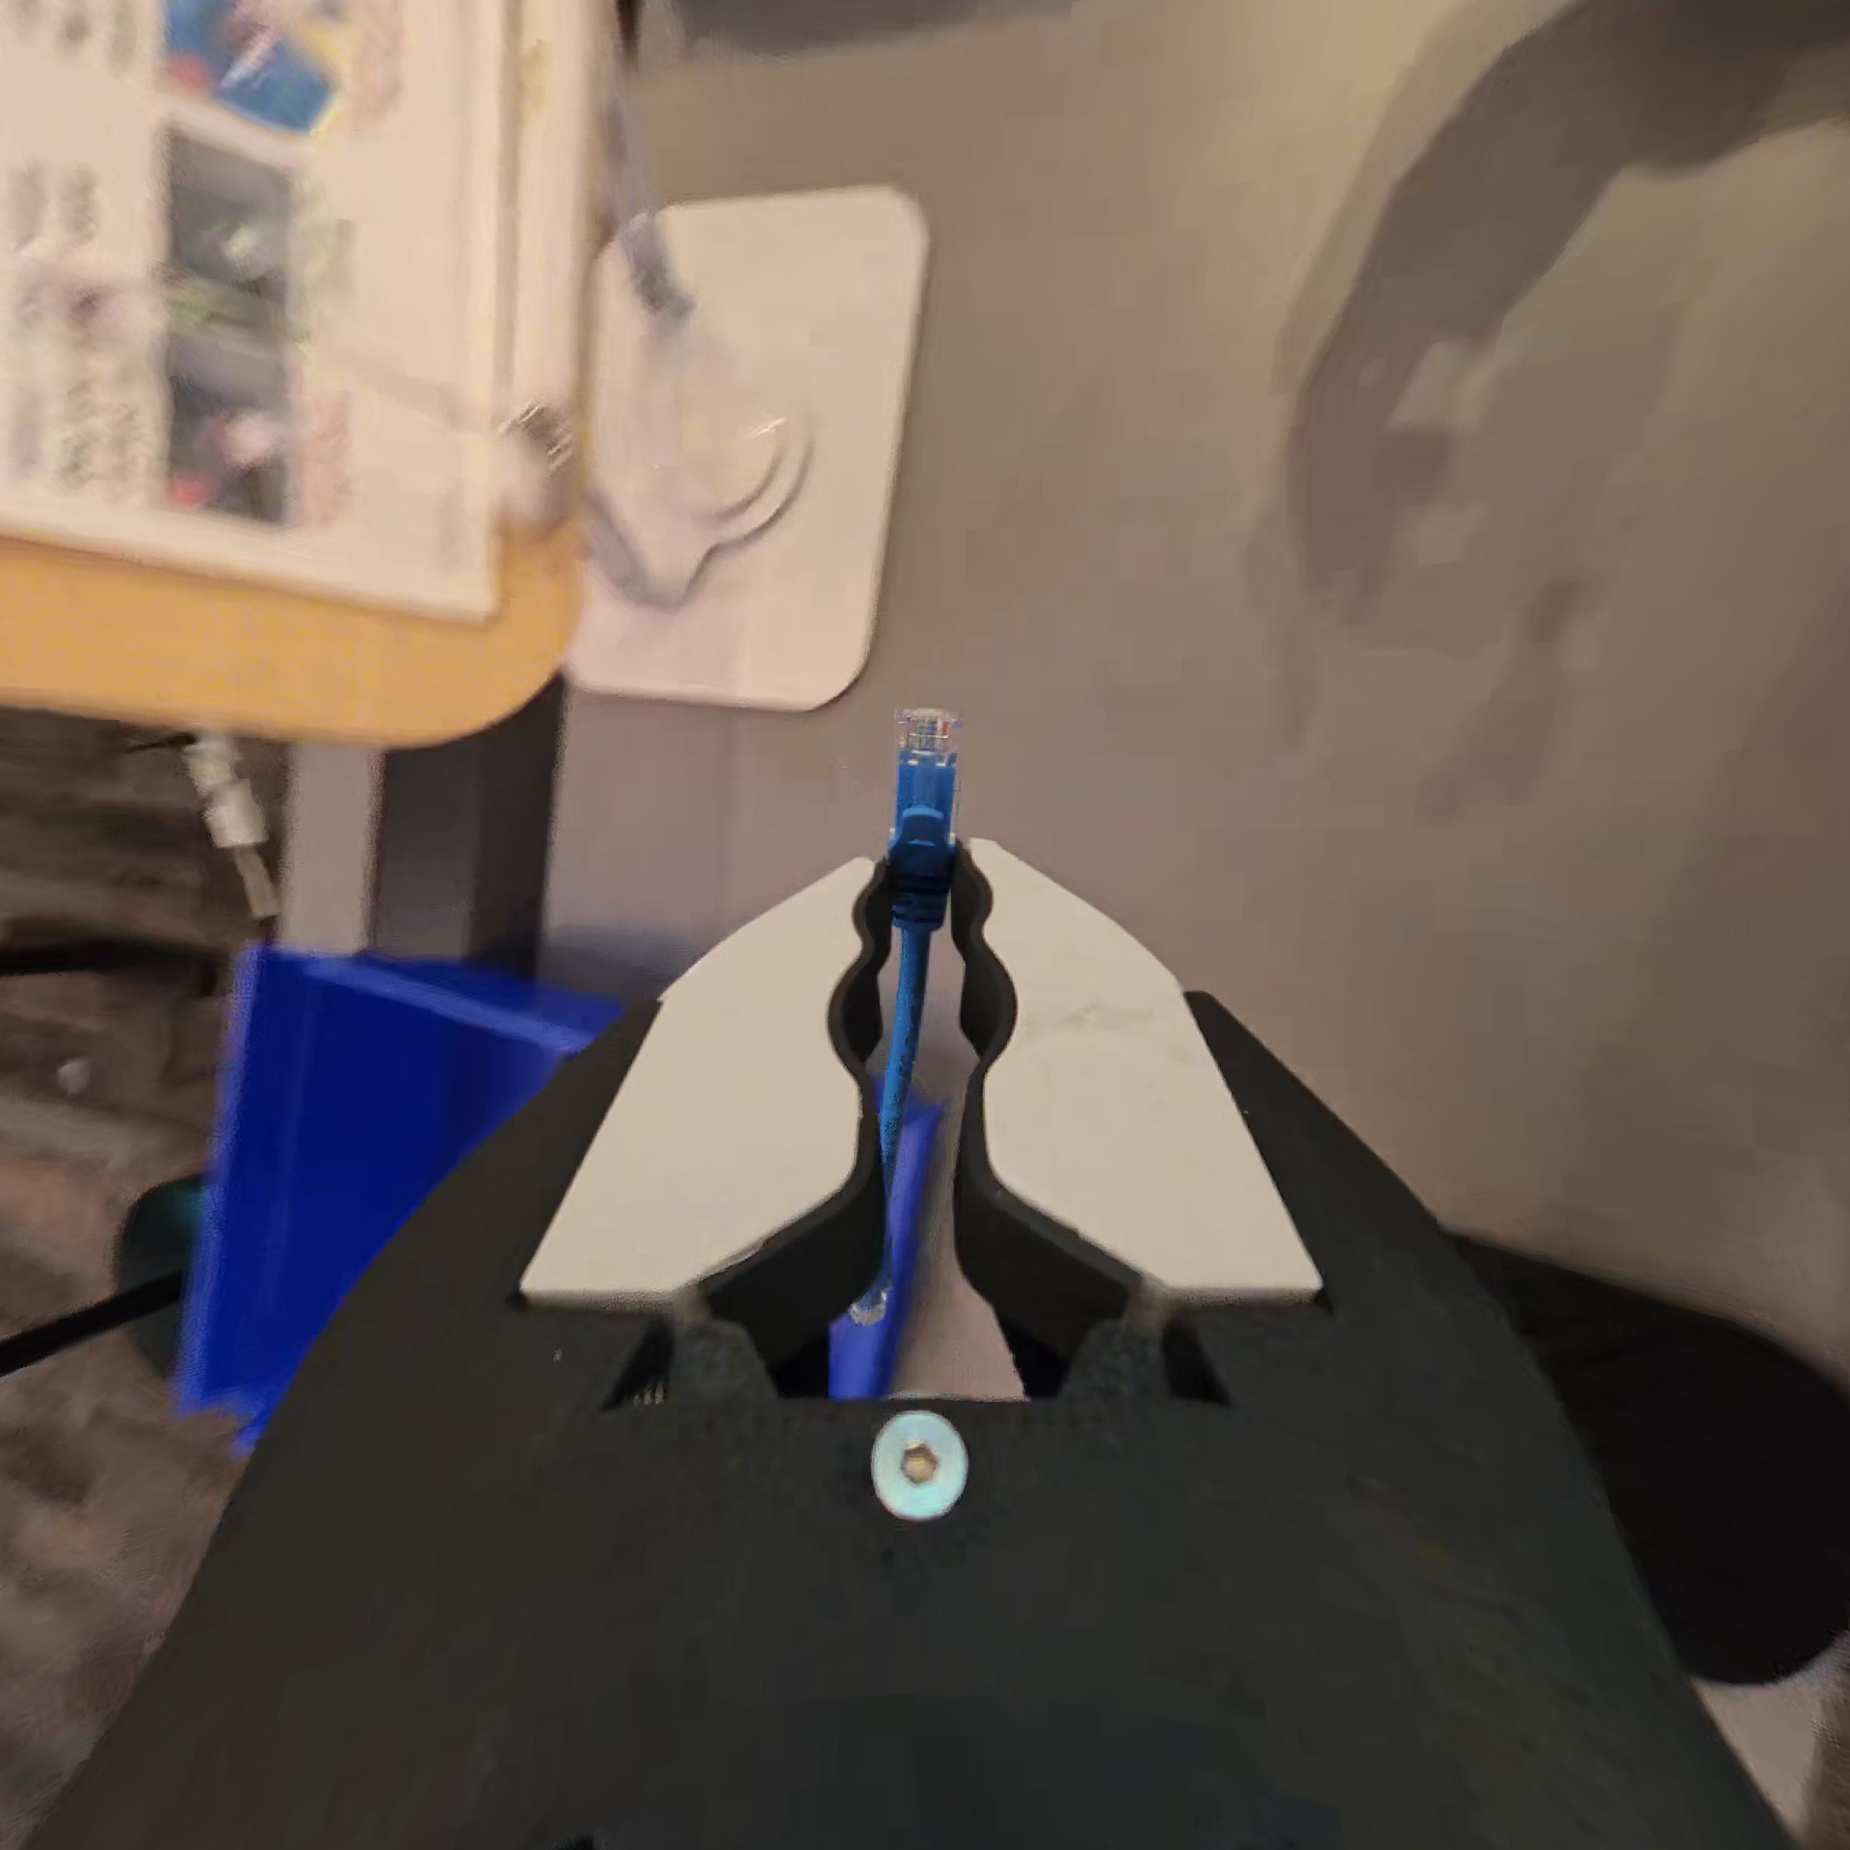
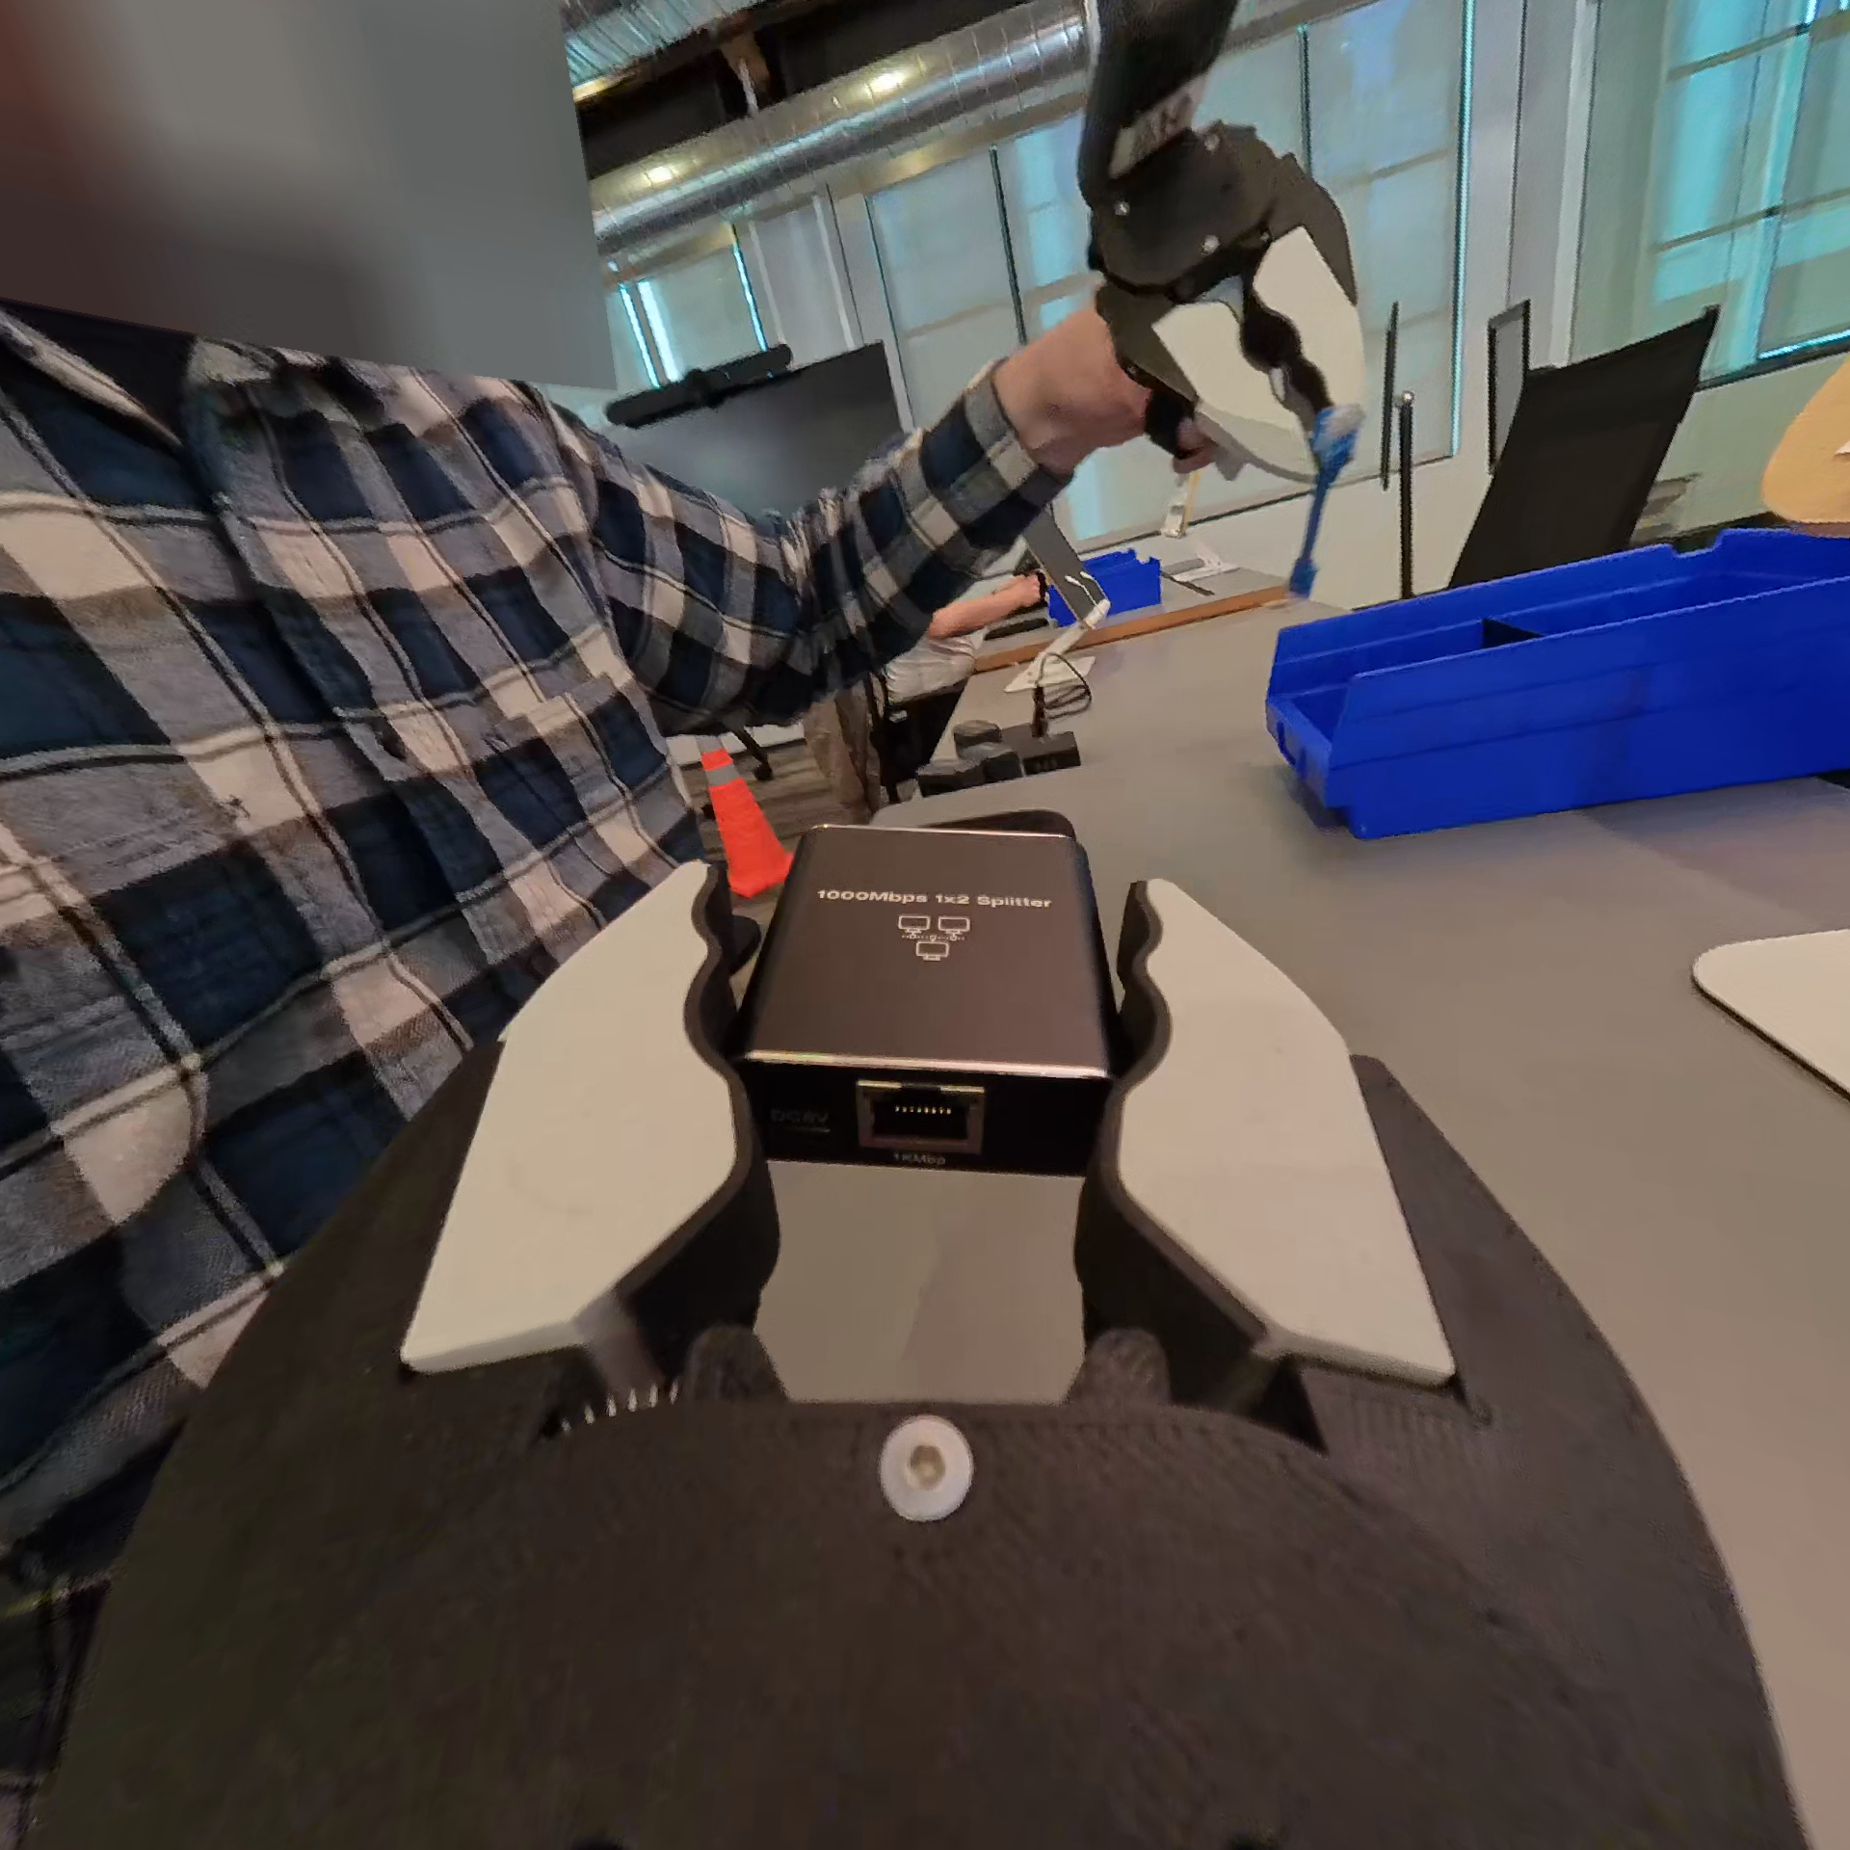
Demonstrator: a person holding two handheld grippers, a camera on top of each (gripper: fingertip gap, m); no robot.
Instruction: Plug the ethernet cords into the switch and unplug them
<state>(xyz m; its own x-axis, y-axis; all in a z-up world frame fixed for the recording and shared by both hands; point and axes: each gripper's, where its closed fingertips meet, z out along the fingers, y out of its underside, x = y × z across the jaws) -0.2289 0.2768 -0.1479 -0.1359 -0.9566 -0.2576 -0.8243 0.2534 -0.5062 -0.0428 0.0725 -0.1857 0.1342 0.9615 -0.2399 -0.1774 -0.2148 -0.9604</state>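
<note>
My left gripper [image 1: 921, 863] is shut on the boot of a blue ethernet cord [image 1: 906, 1051]. Its clear plug [image 1: 927, 741] sticks out past the fingertips, and the cord runs back between the fingers. In the right wrist view the left gripper [image 2: 1316, 425] is raised high over the table with the blue cord [image 2: 1319, 501] hanging from it. My right gripper [image 2: 921, 889] is shut on the black switch [image 2: 931, 981]; the pads press on its two sides. An empty port [image 2: 919, 1113] on the switch faces the camera.
A blue bin [image 2: 1562, 701] stands on the grey table [image 2: 1502, 1051] at the right; it also shows in the left wrist view [image 1: 380, 1151]. There is a white mat [image 1: 761, 450] on the table. A person's plaid sleeve [image 2: 300, 801] fills the left. An orange cone [image 2: 746, 831] stands on the floor. There is about 30 cm between the tips of the two grippers.
</note>
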